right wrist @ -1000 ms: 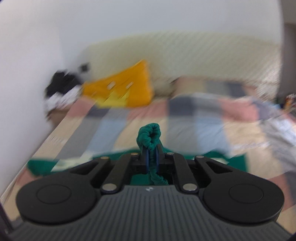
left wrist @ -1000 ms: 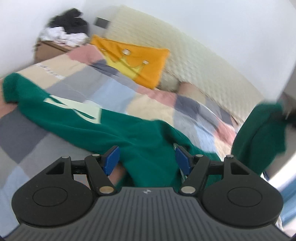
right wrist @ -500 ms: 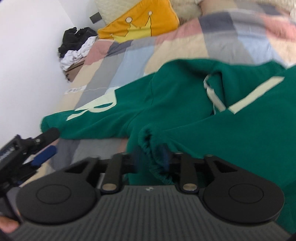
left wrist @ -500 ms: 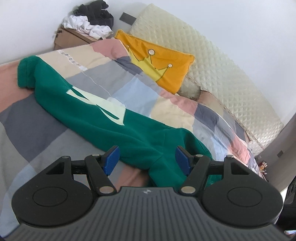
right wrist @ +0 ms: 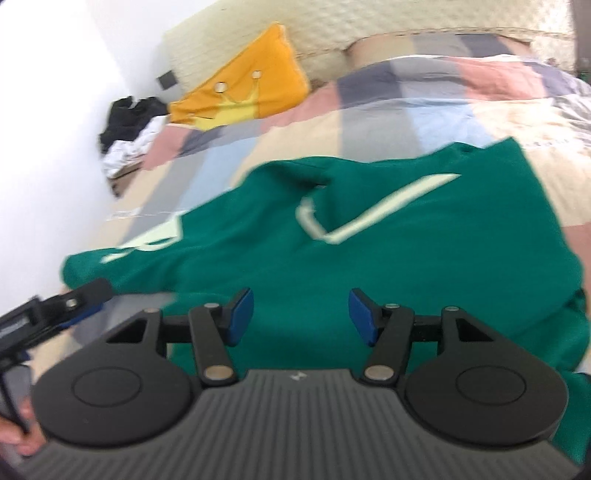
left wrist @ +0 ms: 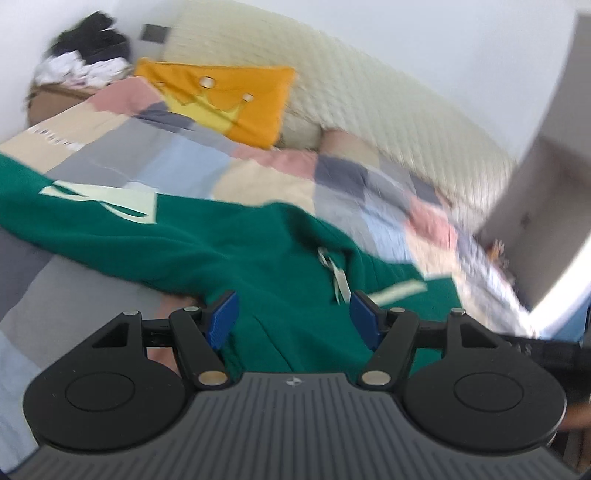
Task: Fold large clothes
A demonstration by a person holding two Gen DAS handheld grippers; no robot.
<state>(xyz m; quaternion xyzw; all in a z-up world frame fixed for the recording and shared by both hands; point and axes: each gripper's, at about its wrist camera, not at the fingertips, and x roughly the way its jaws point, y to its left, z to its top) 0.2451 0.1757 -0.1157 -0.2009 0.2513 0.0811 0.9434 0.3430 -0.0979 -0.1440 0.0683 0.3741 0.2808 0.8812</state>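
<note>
nearest in the left wrist view: left tongs point(left wrist: 293, 315), blue pads point(left wrist: 221, 319) spread wide apart, nothing gripped, hanging just above green cloth. nearest in the right wrist view: right tongs point(right wrist: 301, 315), blue pads point(right wrist: 240, 314) likewise wide apart and empty, over the near edge of the same cloth. at the left border of the right wrist view, a dark arm of the other tool with a blue tip point(right wrist: 79, 301), beside the garment's left end; contact there cannot be told.

just beyond both: green sweatshirt point(right wrist: 369, 236), spread flat across the bed, pale lettering point(right wrist: 147, 243) toward its left end, a pale stripe point(right wrist: 384, 214) and a drawstring point(left wrist: 338, 275) near its middle. right edge of the garment reaching toward the right side of the bed, left end near the wall side. somewhat rumpled at the near edge, with a fold under the left tongs. both views motion-blurred, so fine detail is lost.

under and beyond the garment: patchwork quilt point(right wrist: 406, 96) in pink, grey, pale blue and cream squares, covering the bed.

farther: orange cushion with a yellow crown point(right wrist: 243, 92), leaning against the cream quilted headboard point(left wrist: 369, 99) at the far left. a patchwork pillow point(left wrist: 345, 146) just to its right.

farthest left, by the white wall: heap of black and white clothes point(right wrist: 129, 129) on a brown bedside stand point(left wrist: 48, 103). a dark wall switch plate point(left wrist: 153, 34) just above the cushion. at the far right of the left wrist view, a grey upright panel point(left wrist: 550, 177), blurred.
</note>
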